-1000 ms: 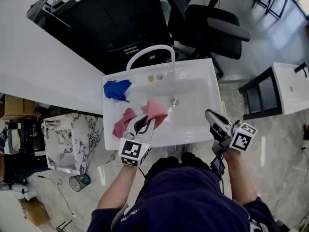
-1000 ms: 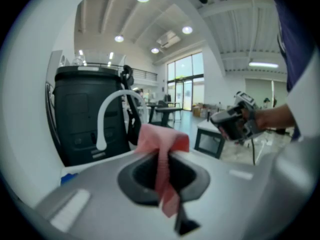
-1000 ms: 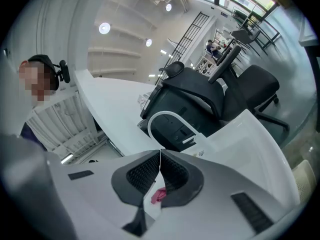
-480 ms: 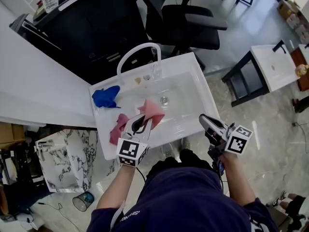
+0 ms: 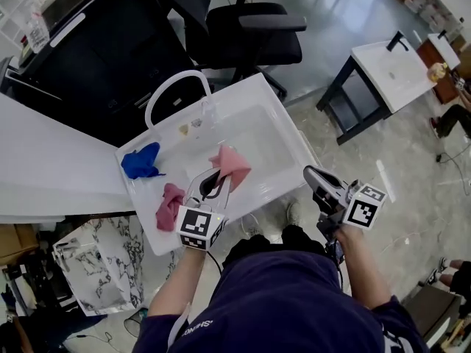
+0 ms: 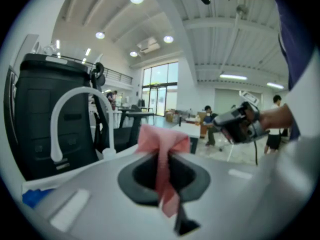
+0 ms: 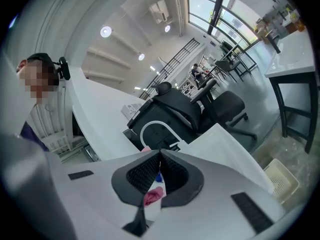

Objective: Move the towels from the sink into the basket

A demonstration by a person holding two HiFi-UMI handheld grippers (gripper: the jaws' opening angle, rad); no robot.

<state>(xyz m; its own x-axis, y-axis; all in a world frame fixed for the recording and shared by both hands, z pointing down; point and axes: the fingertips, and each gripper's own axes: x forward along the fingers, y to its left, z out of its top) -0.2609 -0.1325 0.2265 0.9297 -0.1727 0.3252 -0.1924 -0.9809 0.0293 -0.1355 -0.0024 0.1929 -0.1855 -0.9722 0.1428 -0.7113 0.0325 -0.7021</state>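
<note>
My left gripper (image 5: 218,179) is shut on a light pink towel (image 5: 231,163), held up over the white sink (image 5: 276,120). In the left gripper view the towel (image 6: 159,143) is pinched between the jaws of that gripper (image 6: 167,184) and fans out above them. A dark pink towel (image 5: 169,206) and a blue towel (image 5: 140,162) lie at the sink's left end. To the right of the sink, off its front corner, my right gripper (image 5: 318,178) is shut with nothing in it. The right gripper view shows this gripper (image 7: 160,176) pointing toward the sink (image 7: 225,149), with a white basket (image 7: 281,179) on the floor at the right.
A curved white faucet (image 5: 173,87) rises at the sink's back edge. Behind it stand a black cabinet (image 5: 96,50) and a black office chair (image 5: 246,35). A white counter (image 5: 44,168) runs on the left, and a small table with a second basin (image 5: 386,68) stands at the right.
The left gripper has pulled the light pink towel up and away from the dark pink one, which stays in the sink. The right gripper has shifted a little beside the sink.
</note>
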